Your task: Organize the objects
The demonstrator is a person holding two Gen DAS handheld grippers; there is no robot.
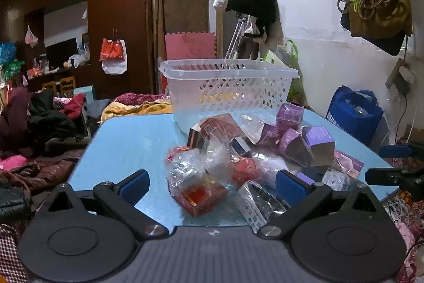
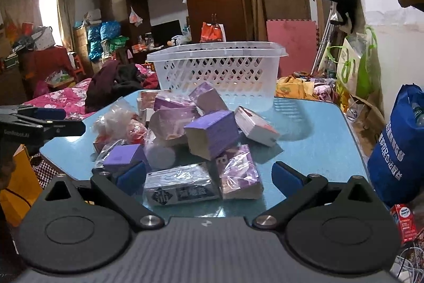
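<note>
A pile of small boxes and plastic-wrapped packets lies on a blue table (image 1: 124, 147). A red box (image 1: 201, 196) and clear-wrapped red packets (image 1: 185, 163) lie nearest my left gripper (image 1: 212, 184), which is open and empty at the table's near edge. Purple boxes (image 1: 318, 143) lie further right. A clear plastic basket (image 1: 228, 92) stands at the table's far side; it also shows in the right wrist view (image 2: 216, 70). My right gripper (image 2: 209, 177) is open and empty, its jaws either side of a silver wrapped box (image 2: 180, 188) and a purple wrapped packet (image 2: 239, 175). A large purple box (image 2: 212, 133) sits mid-pile.
The table (image 2: 318, 129) stands in a cluttered room. Clothes are heaped on a bed (image 1: 39, 129) to the left. A blue bag (image 2: 400, 150) stands right of the table by the wall. The right gripper shows at the right edge of the left wrist view (image 1: 397, 163).
</note>
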